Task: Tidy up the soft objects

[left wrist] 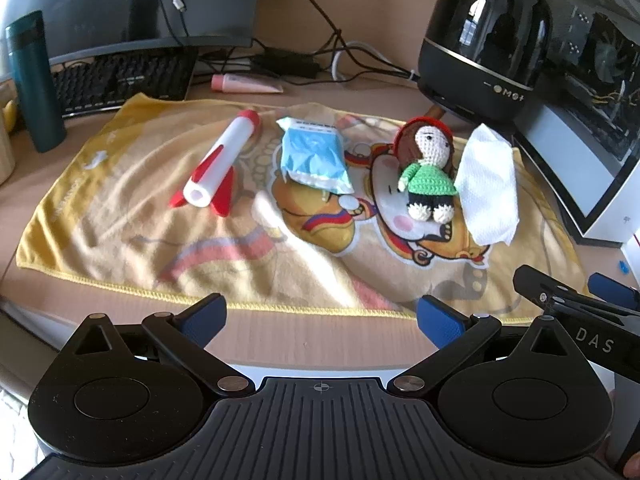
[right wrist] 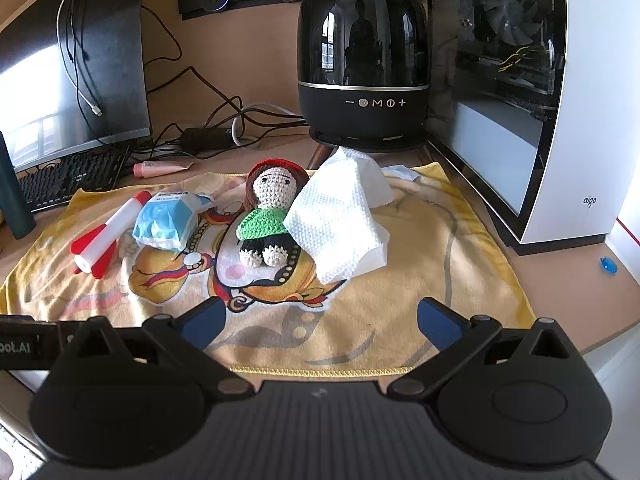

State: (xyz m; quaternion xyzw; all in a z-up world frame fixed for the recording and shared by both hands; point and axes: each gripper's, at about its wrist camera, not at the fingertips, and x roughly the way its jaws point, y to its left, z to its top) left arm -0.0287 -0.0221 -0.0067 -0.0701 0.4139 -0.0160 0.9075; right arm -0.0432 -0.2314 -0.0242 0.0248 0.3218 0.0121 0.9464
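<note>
- We hold both grippers, left (left wrist: 320, 316) and right (right wrist: 320, 316), with jaws spread wide and empty, low at the near edge of the towel (left wrist: 120, 216).
- Rocket (left wrist: 218, 164), blue pack (left wrist: 314, 156), doll (right wrist: 270, 216) and tissue (right wrist: 340, 220) lie in a row on the towel, well beyond both jaws.
- The tissue touches the doll.

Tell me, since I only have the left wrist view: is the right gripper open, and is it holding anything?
Observer: The right gripper is open, with nothing between its fingers. It sits above the near edge of the yellow towel.
Operator: Is anything hidden behind the paper towel?
Observer: Yes. What looks like a small white packet lies on the towel's far corner, just behind the paper towel.
Operator: Any marking on the white PC case?
Observer: Its front face reads "aigo" near the bottom.
</note>
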